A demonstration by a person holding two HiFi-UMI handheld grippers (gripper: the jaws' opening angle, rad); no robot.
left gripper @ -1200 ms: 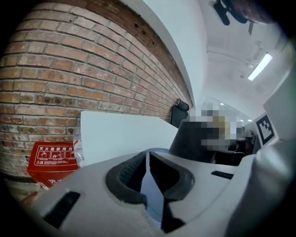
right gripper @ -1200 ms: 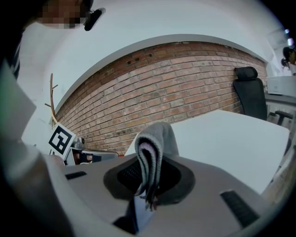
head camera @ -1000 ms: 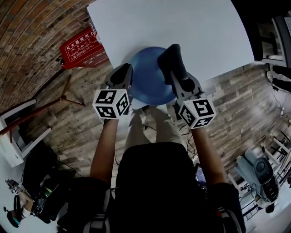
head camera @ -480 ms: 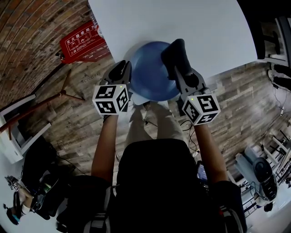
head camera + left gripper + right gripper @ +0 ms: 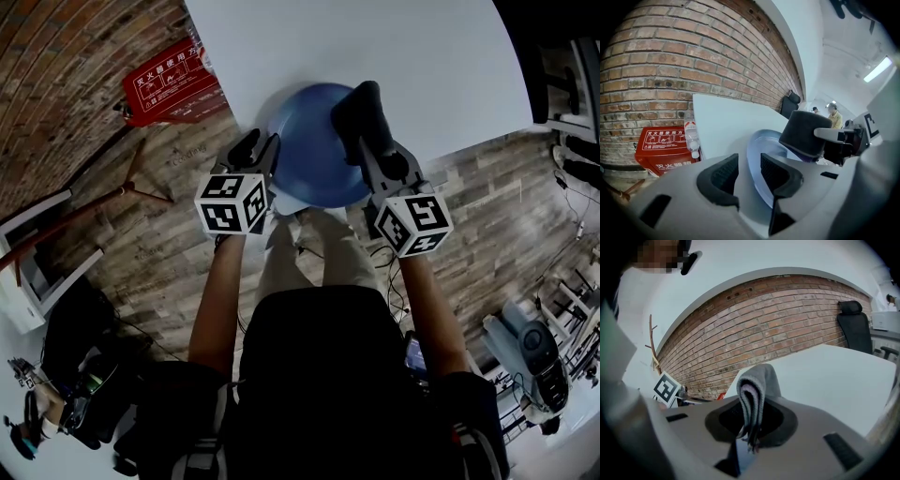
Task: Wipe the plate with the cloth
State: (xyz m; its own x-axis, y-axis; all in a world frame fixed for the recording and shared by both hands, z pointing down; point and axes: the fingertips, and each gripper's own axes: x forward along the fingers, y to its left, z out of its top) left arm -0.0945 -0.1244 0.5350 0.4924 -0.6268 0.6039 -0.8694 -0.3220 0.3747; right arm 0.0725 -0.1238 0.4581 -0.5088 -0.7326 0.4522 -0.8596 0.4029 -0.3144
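**Left tongs just let go of the plate**

So the left gripper [image 5: 743, 173] has just been opening. A second ago it was clamped on the rim of the blue plate [image 5: 309, 145]. Now its jaws are spread, with the rim in the gap and neither pad pressing. The plate sits at the near edge of the table [image 5: 375, 47], poking out over it a bit. The right gripper [image 5: 750, 420] is pinching the folded grey cloth [image 5: 754, 390] over the plate's right side. My guess is the wiping is either finished or goes on one-handed.
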